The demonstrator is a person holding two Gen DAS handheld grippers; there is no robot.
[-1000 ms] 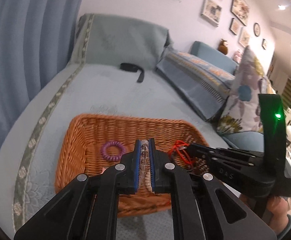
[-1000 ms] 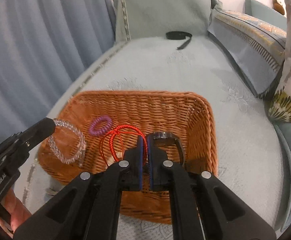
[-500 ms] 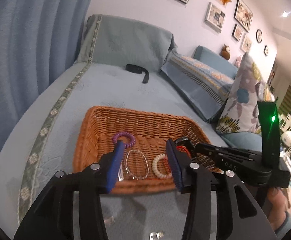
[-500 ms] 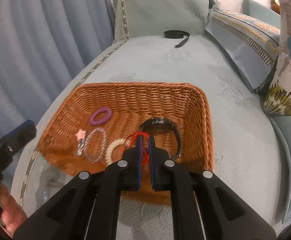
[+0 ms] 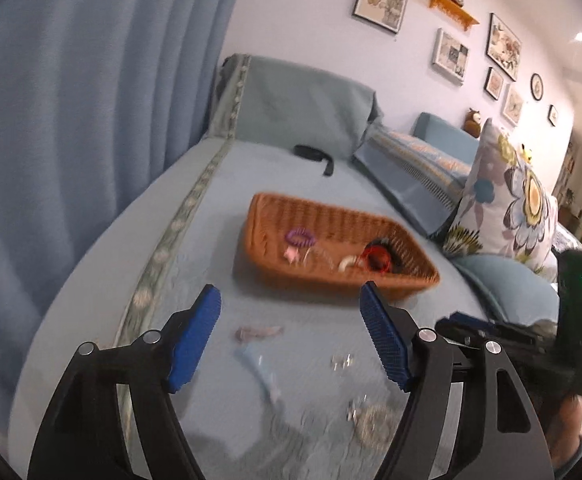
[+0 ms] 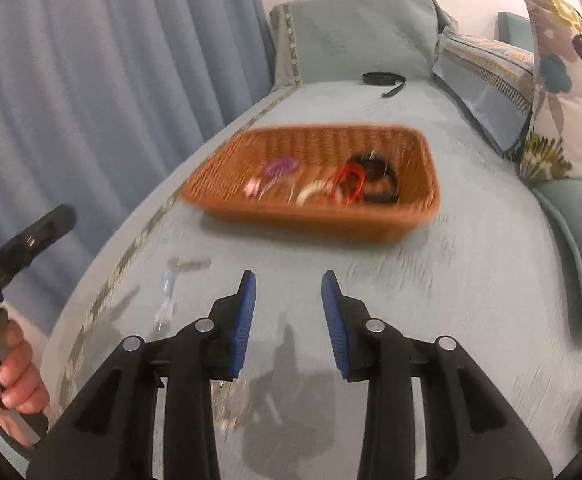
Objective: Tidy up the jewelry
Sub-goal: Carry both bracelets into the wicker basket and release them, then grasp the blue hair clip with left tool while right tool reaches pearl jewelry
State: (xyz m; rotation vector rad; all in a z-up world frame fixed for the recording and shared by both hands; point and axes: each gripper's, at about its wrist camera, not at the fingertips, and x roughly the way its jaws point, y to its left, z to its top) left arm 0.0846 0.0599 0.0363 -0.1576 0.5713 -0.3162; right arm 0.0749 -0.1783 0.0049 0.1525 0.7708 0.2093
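An orange wicker basket [image 5: 259, 220] [image 6: 227, 188] sits on the pale blue sofa cover. In it lie a purple coil band [image 5: 299, 237] [image 6: 280, 166], a red cord bracelet [image 5: 375, 258] [image 6: 347, 182], a white bead bracelet [image 6: 311, 192], a clear bracelet and a black watch [image 6: 379, 184]. My left gripper [image 5: 291, 334] is open and empty, back from the basket, above loose pieces [image 5: 257, 333] on the cover. My right gripper [image 6: 289, 320] is open and empty, also nearer than the basket.
A black strap [image 5: 313, 154] [image 6: 383, 80] lies far back on the cover. Cushions [image 5: 507, 200] line the right side. A blue curtain [image 6: 91, 100] hangs at left. More small clear jewelry [image 5: 371, 420] [image 6: 167, 292] lies near the grippers.
Both grippers have pulled back from the basket. The left let go of the clear bracelet, the right let go of the red cord; both items now lie in the basket. Both jaws opened.
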